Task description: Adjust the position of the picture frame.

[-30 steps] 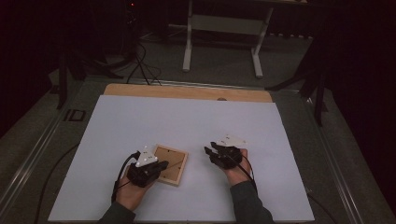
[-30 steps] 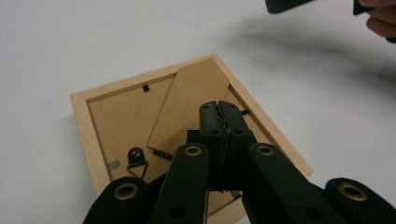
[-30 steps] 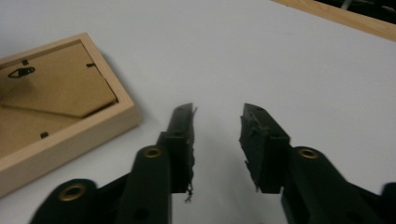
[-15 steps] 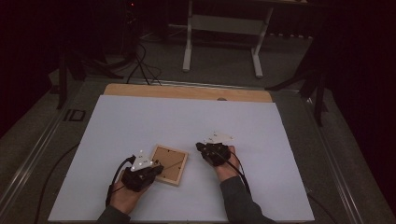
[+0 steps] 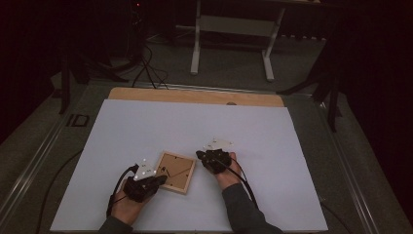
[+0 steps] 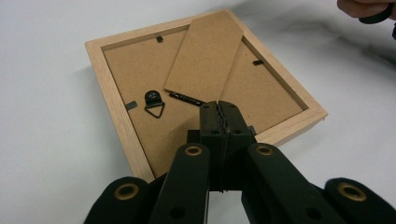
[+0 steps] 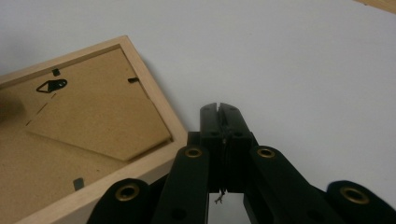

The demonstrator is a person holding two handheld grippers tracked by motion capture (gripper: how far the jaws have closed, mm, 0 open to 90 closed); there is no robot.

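A small wooden picture frame [image 5: 175, 171] lies face down on the white table sheet [image 5: 272, 136], near its front edge, its fibreboard back up. On that back sit a folded-flat easel stand [image 6: 205, 53], a triangular hanging ring [image 6: 154, 107] and small black turn clips [image 6: 258, 62] along the inner edge.

The left gripper [image 5: 152, 181] is at the frame's front left corner, jaws clenched on nothing, tips over the backing board just inside the near rail. The right gripper [image 5: 207, 161] is just beside the frame's right rail, over bare sheet; its jaws have just been closing and now stand clenched with nothing between them.

Judged from its look, the frame is light and stiff, but probably carries glass underneath, so it is fragile and should not be dropped or twisted. The varnished rail may slip in hard jaws, and the frame will slide on the smooth sheet if pushed from one side only. The safest hold is across a wooden rail near a corner. The easel stand is thin board on a hinge and could tear if pulled; the clips are small and need a fine pinch.
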